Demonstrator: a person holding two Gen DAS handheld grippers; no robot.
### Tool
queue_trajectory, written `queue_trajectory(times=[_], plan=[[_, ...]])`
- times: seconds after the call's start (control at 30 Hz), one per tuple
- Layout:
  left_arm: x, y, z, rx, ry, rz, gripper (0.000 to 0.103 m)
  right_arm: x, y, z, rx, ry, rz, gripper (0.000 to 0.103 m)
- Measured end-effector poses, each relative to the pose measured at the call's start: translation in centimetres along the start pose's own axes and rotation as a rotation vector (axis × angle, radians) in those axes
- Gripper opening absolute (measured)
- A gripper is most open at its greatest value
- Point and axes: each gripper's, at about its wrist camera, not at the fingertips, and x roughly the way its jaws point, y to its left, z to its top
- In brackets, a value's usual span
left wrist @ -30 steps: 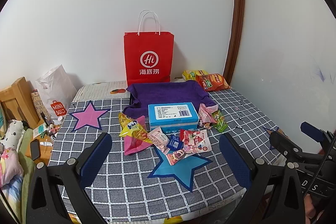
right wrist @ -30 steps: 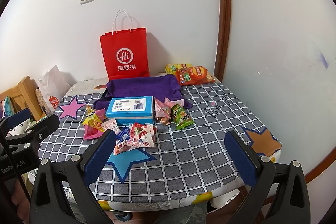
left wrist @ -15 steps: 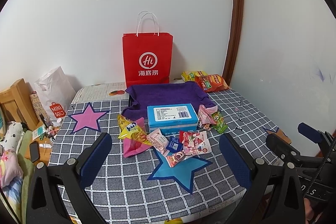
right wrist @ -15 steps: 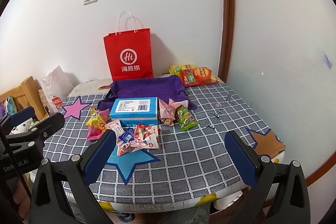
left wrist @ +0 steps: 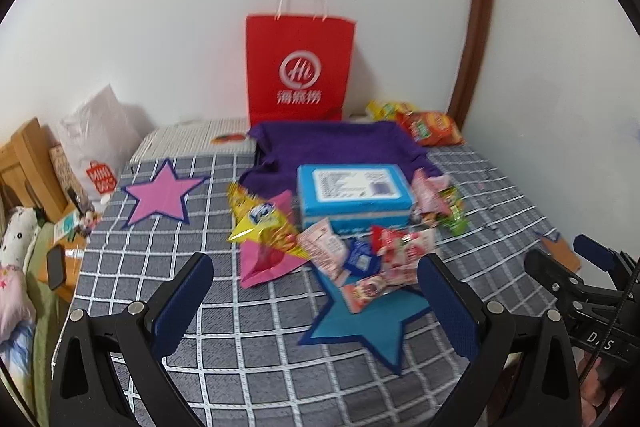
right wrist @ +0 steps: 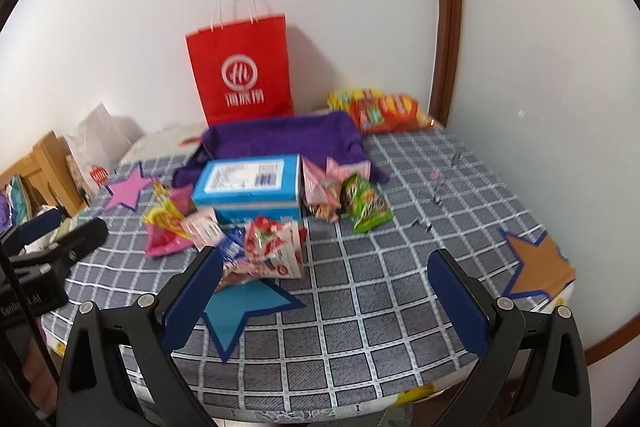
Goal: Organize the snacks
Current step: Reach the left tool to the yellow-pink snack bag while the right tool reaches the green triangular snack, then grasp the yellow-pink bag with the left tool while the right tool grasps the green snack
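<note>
Several small snack packets (left wrist: 360,251) (right wrist: 268,247) lie heaped on the checked tablecloth in front of a blue box (left wrist: 354,193) (right wrist: 250,187). A yellow packet (left wrist: 260,223) rests on a pink one at the left of the heap. A green packet (right wrist: 364,203) and a pink one lie right of the box. Behind the box sits a purple cloth tray (left wrist: 332,147) (right wrist: 280,137). My left gripper (left wrist: 316,291) hovers open above the near table. Just as open and holding nothing, my right gripper (right wrist: 326,281) hangs over the front edge.
A red paper bag (left wrist: 300,67) (right wrist: 242,67) stands against the back wall. Orange and yellow chip bags (left wrist: 428,123) (right wrist: 384,109) lie in the back right corner. Star patches mark the tablecloth (left wrist: 248,339). A white bag (left wrist: 100,143) and wooden furniture stand at the left.
Both grippers have moved forward and closer to the table, so the snacks look larger. Nothing on the table has shifted.
</note>
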Motion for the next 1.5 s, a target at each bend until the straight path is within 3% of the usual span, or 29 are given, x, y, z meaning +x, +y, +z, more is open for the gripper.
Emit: queue_trajectory(times=[0.3,0.53,0.8,1.2,1.27,1.33,1.5], plan=[[6.1,4.0,-1.1,-0.048,0.088,0.042,0.101,7.3,-1.1,-1.1,0.009,0.115,-0.032,0.092],[9.3,6.2,-0.9,-0.076,0.108,0.043,0.100,10.7,-3.6,0.8,0.036,0.068,-0.070,0.090],[12.0,7.7,-0.4,-0.114,0.123,0.032,0.100,16.3,-5.4,2.8,0.004,0.103,-0.111,0.086],[14.5,7.6,-0.1,-0.114,0.166,-0.009,0.100,22.6,-6.0,3.7,-0.060,0.158,-0.019,0.084],[14.9,7.4,0.1,-0.113,0.174,-0.014,0.100,23.3,-6.0,3.6,-0.063,0.162,-0.005,0.079],[15.3,7.4,0.3,-0.127,0.179,-0.021,0.100,23.6,-6.0,3.5,-0.063,0.167,0.029,0.063],[16.5,7.5,1.3,-0.166,0.182,-0.015,0.100,23.0,-6.0,2.8,-0.058,0.146,0.023,0.058]])
